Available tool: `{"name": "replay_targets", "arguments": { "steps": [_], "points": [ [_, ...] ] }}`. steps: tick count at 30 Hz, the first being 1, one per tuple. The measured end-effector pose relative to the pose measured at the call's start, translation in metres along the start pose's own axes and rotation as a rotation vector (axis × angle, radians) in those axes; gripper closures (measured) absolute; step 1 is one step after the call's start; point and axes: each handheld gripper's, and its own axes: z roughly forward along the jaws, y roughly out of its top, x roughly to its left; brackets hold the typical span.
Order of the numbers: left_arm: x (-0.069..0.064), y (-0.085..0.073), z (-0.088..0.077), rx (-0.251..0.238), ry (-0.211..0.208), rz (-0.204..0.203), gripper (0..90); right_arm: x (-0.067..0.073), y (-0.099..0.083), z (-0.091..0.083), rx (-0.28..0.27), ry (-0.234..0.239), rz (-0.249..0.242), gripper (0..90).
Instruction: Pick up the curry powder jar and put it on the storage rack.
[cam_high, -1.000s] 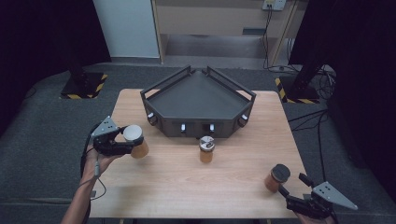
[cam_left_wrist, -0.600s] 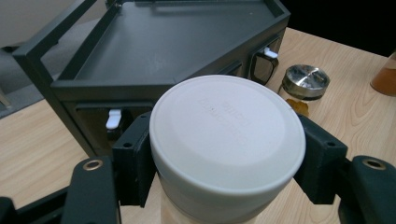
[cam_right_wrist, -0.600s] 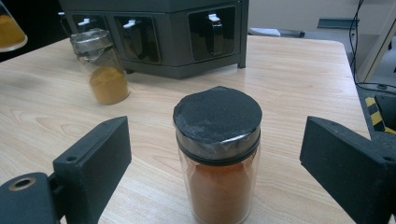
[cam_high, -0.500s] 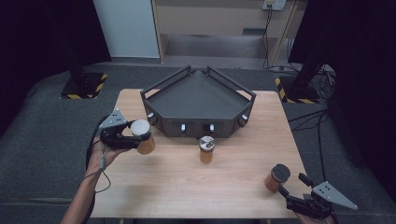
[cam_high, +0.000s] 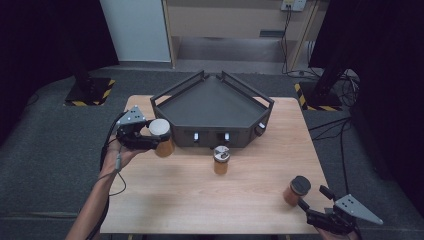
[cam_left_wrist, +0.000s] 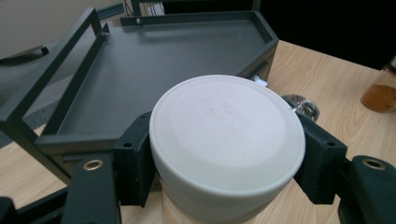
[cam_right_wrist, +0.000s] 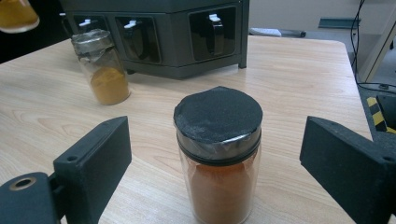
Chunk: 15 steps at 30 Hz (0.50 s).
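The left claw (cam_high: 152, 140) is clamped on a white-lidded jar (cam_high: 161, 136) of orange-brown powder, one black jaw pressed to each side of the wide lid, and holds it off the counter (cam_high: 200, 200) just beside the left front corner of a dark grey angular tray (cam_high: 212, 102); in the left gripper view the white lid (cam_left_wrist: 226, 135) sits squarely between the jaws with the tray's flat floor beyond it. A person's left hand (cam_high: 122, 150) carries that claw, forearm reaching in from the lower left. At the near right corner of the counter the right claw (cam_high: 312, 210) stands apart, its jaws spread wide on either side of a black-lidded jar (cam_high: 296, 190) of reddish-orange powder without touching it; the right gripper view shows that jar (cam_right_wrist: 218, 154) upright on the wood between the two jaws. A third jar (cam_high: 221, 159), with a metal lid and yellow-brown powder, stands upright on the counter near the middle, just in front of the tray's front wall with its small white catches
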Motion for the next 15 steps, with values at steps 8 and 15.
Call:
{"name": "replay_targets", "arguments": {
  "steps": [8,15],
  "points": [
    [0.0,0.019,0.007,0.0,0.008,0.003,32.4,0.0,0.0,0.0,-0.001,0.003,0.002,9.0],
    [0.001,0.029,0.012,-0.003,0.022,-0.01,32.4,0.0,0.0,0.0,-0.001,0.003,0.003,9.0]
  ]
}}
